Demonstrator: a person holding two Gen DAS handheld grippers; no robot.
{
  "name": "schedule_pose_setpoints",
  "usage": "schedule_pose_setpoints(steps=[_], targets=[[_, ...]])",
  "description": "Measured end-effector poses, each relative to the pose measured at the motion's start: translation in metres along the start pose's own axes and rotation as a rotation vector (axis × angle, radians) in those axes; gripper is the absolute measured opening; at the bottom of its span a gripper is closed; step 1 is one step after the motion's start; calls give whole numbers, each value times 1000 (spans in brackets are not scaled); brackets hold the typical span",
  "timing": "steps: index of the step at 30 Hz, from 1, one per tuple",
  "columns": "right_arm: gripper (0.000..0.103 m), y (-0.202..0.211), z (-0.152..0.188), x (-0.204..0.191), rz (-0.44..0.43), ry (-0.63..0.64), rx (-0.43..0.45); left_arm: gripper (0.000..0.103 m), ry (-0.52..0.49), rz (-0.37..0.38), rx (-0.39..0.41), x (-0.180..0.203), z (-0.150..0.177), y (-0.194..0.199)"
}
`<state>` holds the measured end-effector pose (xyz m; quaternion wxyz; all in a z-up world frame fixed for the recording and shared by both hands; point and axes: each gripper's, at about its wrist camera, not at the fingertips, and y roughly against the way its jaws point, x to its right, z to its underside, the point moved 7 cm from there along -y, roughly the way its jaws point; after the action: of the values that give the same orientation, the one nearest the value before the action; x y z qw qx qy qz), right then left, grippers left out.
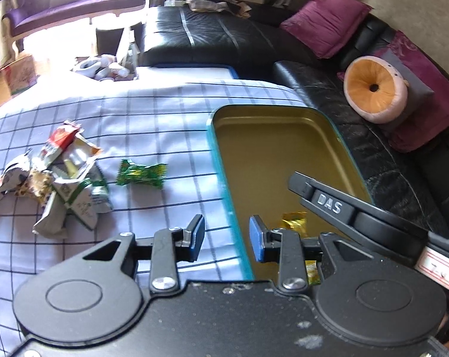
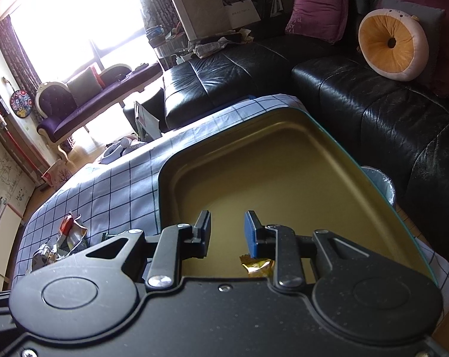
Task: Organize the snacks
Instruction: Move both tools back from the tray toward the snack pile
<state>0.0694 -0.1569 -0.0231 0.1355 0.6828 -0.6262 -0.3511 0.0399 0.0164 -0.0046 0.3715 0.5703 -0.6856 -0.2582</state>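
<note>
The left gripper (image 1: 227, 238) hangs over the near left rim of the tin (image 1: 221, 160), its jaws parted with nothing between them; through the gap show only the checked cloth (image 1: 153, 113) and the tin's teal edge. Just right of its right finger, inside the tin, lies a gold-wrapped snack (image 1: 294, 223), partly hidden behind the finger linkage. A second yellow wrapper (image 1: 312, 272) peeks out lower down, mostly covered.

Out on the cloth to the left, well clear of the fingers, a green-wrapped snack (image 1: 141, 174) lies with its long axis running left to right, twisted ends pointing to either side. Farther left sits a loose heap of snack packets (image 1: 61, 178), pointing every which way.

The right gripper (image 2: 227, 233) is over the tin's gold floor (image 2: 284, 172), jaws apart and holding nothing. The gold-wrapped snack (image 2: 258, 264) lies just below its right finger, not between the pads. Its black body also shows at the left view's right edge, above the tin. Beyond the table a black sofa (image 1: 212, 41) carries cushions.
</note>
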Motion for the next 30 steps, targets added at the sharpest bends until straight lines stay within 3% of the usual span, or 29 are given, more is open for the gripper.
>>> schedule_pose_setpoints(steps=[16,30], targets=[[37,-9,13,-42,-27,38,-40,33,100,-120,11,-66,-3,8],[38,-16,31,-89,-77,120,-80,33,265,-298,6,-164,-2,15]])
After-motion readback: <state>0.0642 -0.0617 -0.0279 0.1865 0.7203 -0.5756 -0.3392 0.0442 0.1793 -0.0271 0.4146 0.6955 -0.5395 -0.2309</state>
